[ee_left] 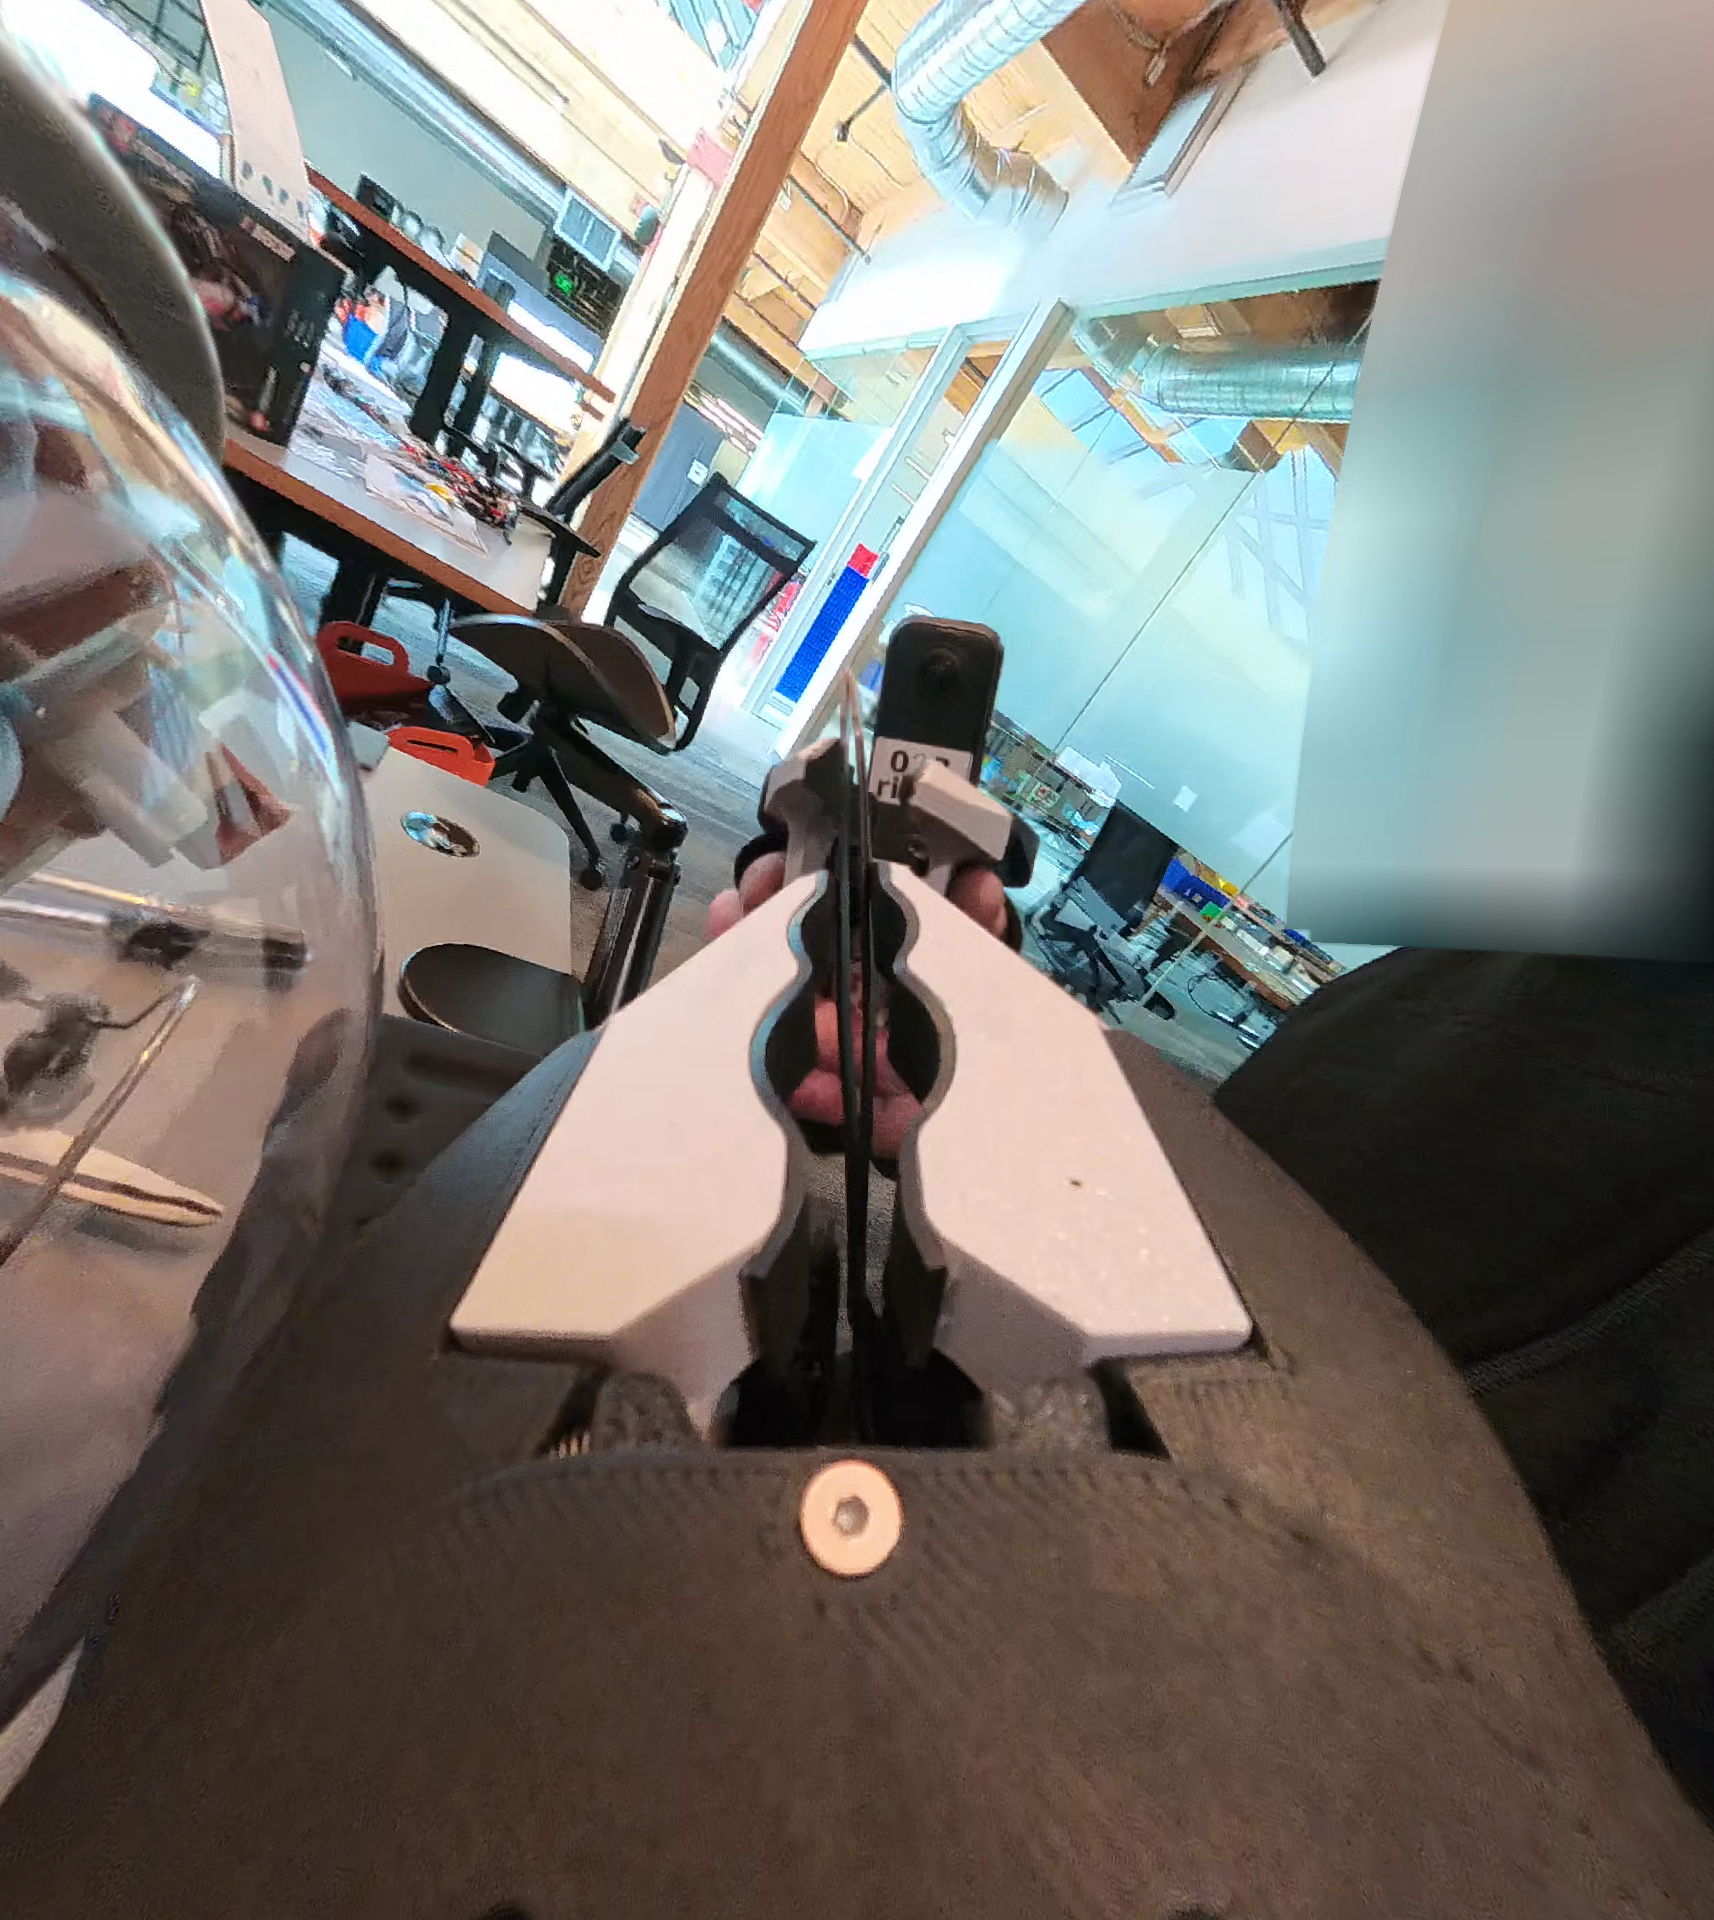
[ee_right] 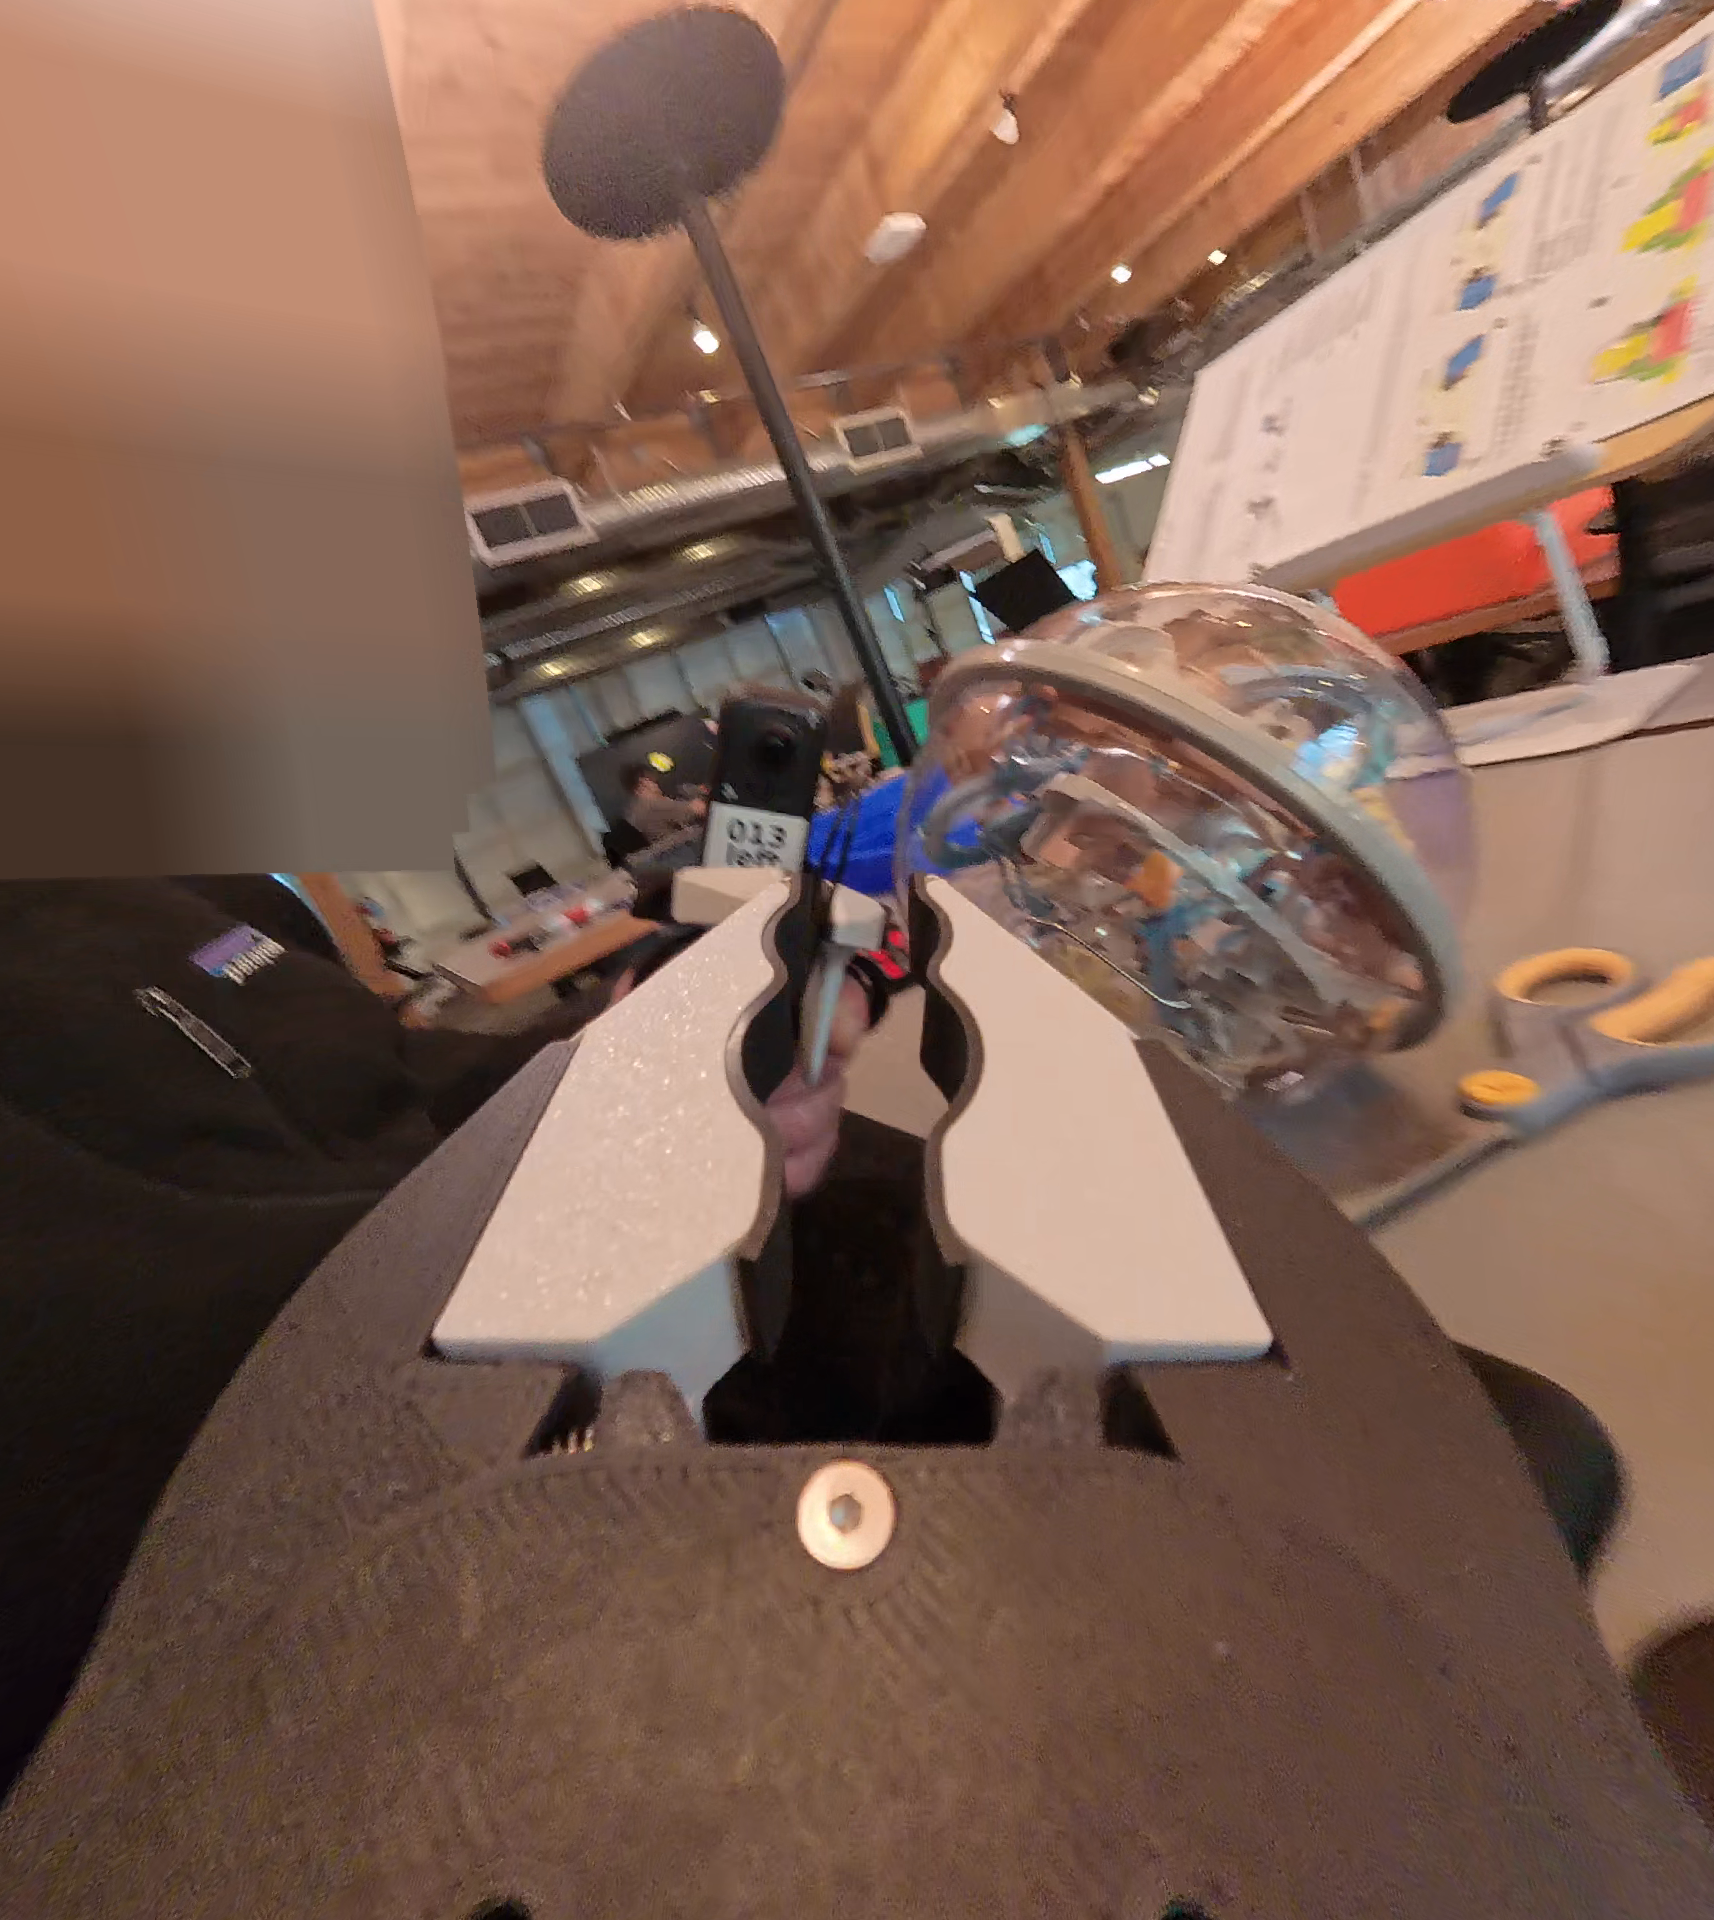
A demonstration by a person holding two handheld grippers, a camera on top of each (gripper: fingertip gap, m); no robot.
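At frame centre the left gripper [ee_left: 853, 894] pinches a thin black cord [ee_left: 855, 1091], light and probably limp; the right gripper [ee_right: 858, 904] stands apart. Right of centre, the clear globe with grey rim band [ee_right: 1196, 831] looks slippery and fragile, best held by the band

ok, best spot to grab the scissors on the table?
Take the scissors across the grey shanks between the yellow pivot and the handle loops, coming straight down. They lie flat on the table, so a side approach likely can't get under them.
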